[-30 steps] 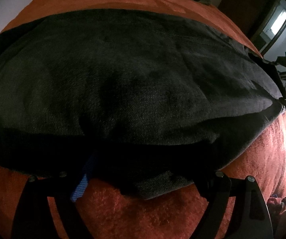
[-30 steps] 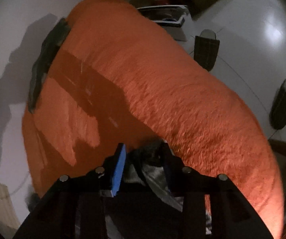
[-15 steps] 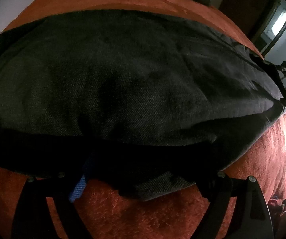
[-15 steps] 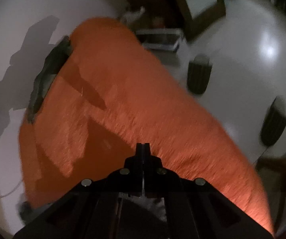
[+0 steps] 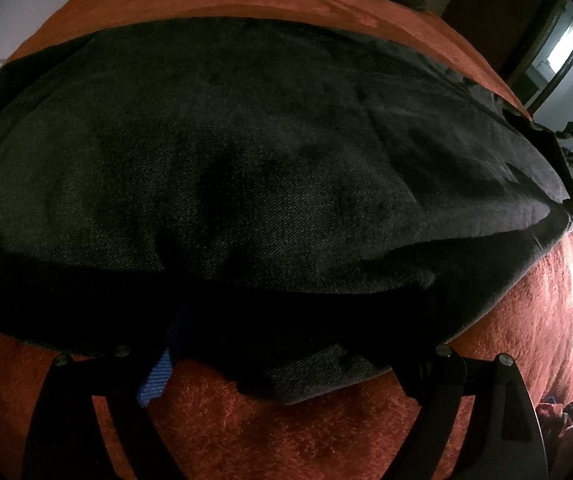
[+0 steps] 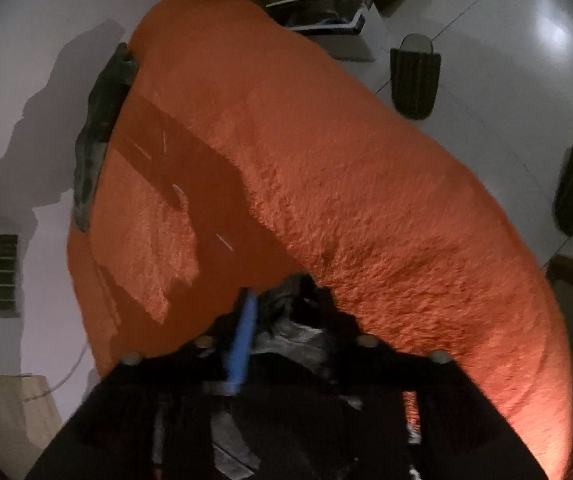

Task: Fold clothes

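**Dark denim garment spread on orange blanket, both grippers at its edges**

Left wrist view: the dark denim garment [image 5: 246, 168] fills the space directly ahead of the left gripper [image 5: 286, 344] and lies spread over the orange blanket [image 5: 526, 320]. Its near folded edge drapes over the fingertips. The two fingers stand wide apart; the blue pad [image 5: 158, 372] shows only partly from under the cloth. Whether the pads press on the cloth cannot be told.

Right wrist view: the right gripper [image 6: 286, 312] points down at the blanket's edge. A bunched grey-black piece of the garment [image 6: 286, 320] sits between its fingers, beside the blue pad [image 6: 242, 340]. The jaws are opening, partly apart, cloth between them; no firm pinch visible. Beyond the fingertips lies bare blanket, then pale floor [image 6: 506, 32].
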A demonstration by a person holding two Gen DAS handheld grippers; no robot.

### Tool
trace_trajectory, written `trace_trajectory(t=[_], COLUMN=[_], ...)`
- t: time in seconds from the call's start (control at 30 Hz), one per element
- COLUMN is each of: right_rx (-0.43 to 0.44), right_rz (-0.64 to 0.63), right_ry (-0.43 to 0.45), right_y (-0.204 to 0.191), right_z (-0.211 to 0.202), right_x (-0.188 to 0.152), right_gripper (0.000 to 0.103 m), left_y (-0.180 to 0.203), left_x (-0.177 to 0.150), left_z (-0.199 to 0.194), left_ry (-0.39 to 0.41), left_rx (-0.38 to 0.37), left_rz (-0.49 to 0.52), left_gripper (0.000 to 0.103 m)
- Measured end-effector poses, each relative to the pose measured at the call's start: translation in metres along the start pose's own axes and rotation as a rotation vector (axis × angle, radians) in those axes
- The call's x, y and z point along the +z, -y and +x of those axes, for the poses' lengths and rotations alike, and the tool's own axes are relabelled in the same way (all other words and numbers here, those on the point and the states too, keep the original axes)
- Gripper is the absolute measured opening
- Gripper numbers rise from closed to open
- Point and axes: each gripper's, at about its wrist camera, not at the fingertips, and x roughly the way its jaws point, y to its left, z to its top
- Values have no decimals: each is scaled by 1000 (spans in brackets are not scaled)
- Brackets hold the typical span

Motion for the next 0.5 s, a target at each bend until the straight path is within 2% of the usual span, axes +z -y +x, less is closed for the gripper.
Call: trace_trajectory(t=[0.03,0.1,0.13,0.17,0.23,0.4,0.5], right_rx=[4,12,-16,-45,-84,-111,-165], right_rz=[2,5,-19,-41,-80,-234,-325], right_ry=[0,1,-4,6,29,182,296], right_y=[-1,-2,-5,-7,-11,-37,-52], right_z=[2,7,11,12,10,-21,-35], right_x=[1,2,3,3,0,-27,-40], right_gripper=[43,43,39,26,15,11,9], left_y=[-7,-15,-13,-11,-8,1,-22], left_x=[-4,-9,-7,-6,-3,4,-18], left_z=[-1,-3,-1,1,4,12,-9], left_ry=[1,2,4,5,6,12,18], left_rx=[0,0,2,3,2,2,6], left_rz=[0,-1,-1,-1,-1,-2,-3], left_gripper=[90,90,90,90,90,90,90])
